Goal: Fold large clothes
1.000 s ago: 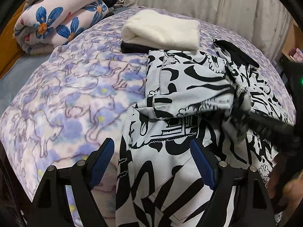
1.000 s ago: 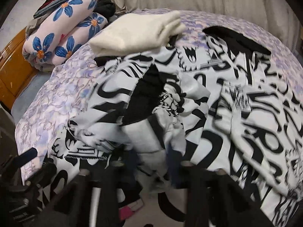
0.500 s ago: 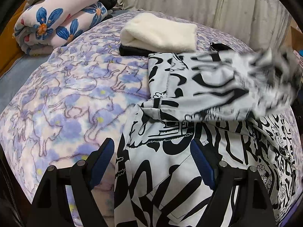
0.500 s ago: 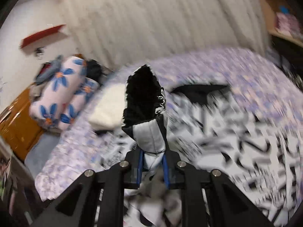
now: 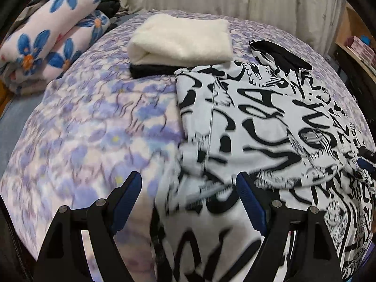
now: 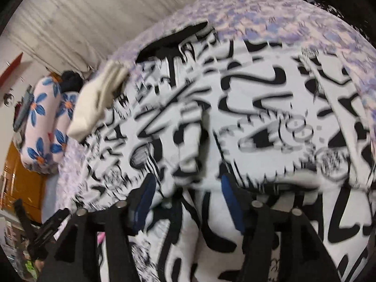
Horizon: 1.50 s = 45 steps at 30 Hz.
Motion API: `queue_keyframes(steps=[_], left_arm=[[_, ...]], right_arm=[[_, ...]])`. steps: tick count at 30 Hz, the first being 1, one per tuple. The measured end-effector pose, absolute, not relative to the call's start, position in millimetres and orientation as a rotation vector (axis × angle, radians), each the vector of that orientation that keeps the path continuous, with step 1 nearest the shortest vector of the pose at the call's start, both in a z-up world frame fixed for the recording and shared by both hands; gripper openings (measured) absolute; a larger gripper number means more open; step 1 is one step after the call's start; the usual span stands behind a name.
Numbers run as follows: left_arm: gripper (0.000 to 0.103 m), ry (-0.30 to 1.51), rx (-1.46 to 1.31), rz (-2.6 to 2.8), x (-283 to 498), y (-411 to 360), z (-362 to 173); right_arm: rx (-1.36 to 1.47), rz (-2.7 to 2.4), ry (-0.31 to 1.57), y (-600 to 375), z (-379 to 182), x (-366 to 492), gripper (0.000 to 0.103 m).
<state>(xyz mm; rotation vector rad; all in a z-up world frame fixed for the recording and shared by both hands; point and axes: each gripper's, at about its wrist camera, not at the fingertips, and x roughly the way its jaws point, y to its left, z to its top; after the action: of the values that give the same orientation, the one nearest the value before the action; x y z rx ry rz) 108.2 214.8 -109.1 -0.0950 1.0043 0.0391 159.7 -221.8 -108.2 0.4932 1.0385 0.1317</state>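
The jacket lies flat on the bed so it can be folded. The right gripper is opening above it, pinching nothing. The left gripper is spread wide, empty, over the edge.

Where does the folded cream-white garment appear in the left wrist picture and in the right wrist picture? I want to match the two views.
Left wrist view: the folded cream garment lies top centre, on a black folded piece, just beyond the black-and-white printed garment.
Right wrist view: it sits at the left, tilted and blurred, beside the same printed garment.
Shared landmark: the blue-flowered rolled blanket, left of it in both.
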Motion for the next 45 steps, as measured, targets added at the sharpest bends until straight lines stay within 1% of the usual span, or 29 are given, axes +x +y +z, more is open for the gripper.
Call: queue_keyframes(steps=[3, 7, 11, 14, 15, 16, 17, 18, 19, 20, 21, 22, 23, 25, 28, 31, 34, 36, 38, 40, 41, 42, 43, 45], left_arm=[[0.081, 1.046, -0.095, 0.019, 142.8, 220.9, -114.6], [0.081, 1.114, -0.105, 0.045, 190.9, 228.8, -131.4], [0.081, 1.18, -0.123, 0.056, 226.5, 230.6, -150.9], [0.081, 1.212, -0.119, 0.037, 246.7, 224.0, -163.5], [0.081, 1.219, -0.113, 0.041, 252.1, 221.6, -167.1], [0.081, 1.221, -0.109, 0.039, 255.5, 219.7, -169.9], [0.081, 1.22, -0.104, 0.034, 260.6, 217.0, -172.8], [0.077, 1.214, -0.101, 0.032, 263.8, 214.4, -174.0], [0.066, 1.199, -0.101, 0.029, 265.6, 212.5, -173.6], [0.034, 1.186, -0.112, 0.008, 268.0, 210.6, -172.4], [0.021, 1.193, -0.117, 0.0, 271.3, 209.3, -172.5], [0.015, 1.183, -0.115, 0.026, 272.5, 207.5, -170.4], [0.004, 1.158, -0.1, 0.054, 272.5, 205.6, -166.6], [0.003, 1.066, -0.059, 0.103, 268.0, 201.7, -154.4], [0.002, 0.951, -0.067, 0.143, 260.5, 203.7, -138.4], [0.002, 0.875, -0.078, 0.185, 259.1, 209.2, -134.7], [0.002, 0.861, -0.032, 0.233, 264.6, 212.5, -147.6], [0.002, 0.884, -0.01, 0.256, 271.8, 217.3, -161.0], [0.002, 0.917, -0.019, 0.266, 273.8, 223.3, -175.3], [0.003, 0.934, -0.026, 0.269, 274.2, 226.3, -179.6], [0.007, 0.943, -0.029, 0.267, 273.6, 227.1, -178.5], [0.015, 0.949, -0.032, 0.258, 273.4, 227.6, -177.5], [0.02, 0.956, -0.032, 0.247, 272.8, 227.6, -174.2], [0.041, 0.959, -0.004, 0.263, 269.9, 224.8, -166.0]], right_arm=[[0.464, 0.148, 1.054, -218.2, -108.0, 184.3, 0.063], [0.447, 0.165, 1.123, -212.0, -126.9, 217.9, 0.063], [0.446, 0.178, 1.161, -206.0, -145.7, 234.1, 0.063], [0.4, 0.194, 1.152, -196.9, -153.3, 238.0, 0.063], [0.375, 0.199, 1.144, -193.5, -154.1, 238.4, 0.062], [0.34, 0.201, 1.131, -189.4, -154.0, 238.4, 0.052], [0.296, 0.198, 1.126, -185.2, -153.5, 238.2, 0.045], [0.27, 0.194, 1.12, -183.6, -153.2, 238.5, 0.034], [0.255, 0.193, 1.107, -182.9, -151.9, 238.6, 0.029], [0.253, 0.196, 1.097, -183.9, -150.4, 238.9, 0.026], [0.253, 0.208, 1.086, -183.8, -148.3, 239.9, 0.019], [0.244, 0.215, 1.071, -183.0, -145.1, 240.5, 0.017], [0.231, 0.214, 1.055, -181.5, -142.0, 241.4, 0.016], [0.202, 0.218, 1.003, -177.2, -131.3, 243.1, 0.015], [0.196, 0.228, 0.92, -173.1, -115.2, 247.6, 0.013], [0.182, 0.215, 0.865, -169.1, -111.0, 257.6, 0.013], [0.17, 0.176, 0.905, -167.7, -129.4, 276.3, 0.013], [0.172, 0.155, 0.988, -170.9, -152.7, 288.1, 0.014], [0.193, 0.153, 1.045, -174.3, -167.0, 292.5, 0.017], [0.217, 0.157, 1.052, -176.9, -162.9, 290.6, 0.023], [0.216, 0.149, 1.064, -177.2, -160.0, 290.3, 0.024], [0.208, 0.137, 1.072, -177.3, -155.3, 289.9, 0.025], [0.19, 0.124, 1.069, -176.4, -149.2, 288.4, 0.026], [0.152, 0.115, 1.043, -170.9, -137.0, 281.9, 0.027]])
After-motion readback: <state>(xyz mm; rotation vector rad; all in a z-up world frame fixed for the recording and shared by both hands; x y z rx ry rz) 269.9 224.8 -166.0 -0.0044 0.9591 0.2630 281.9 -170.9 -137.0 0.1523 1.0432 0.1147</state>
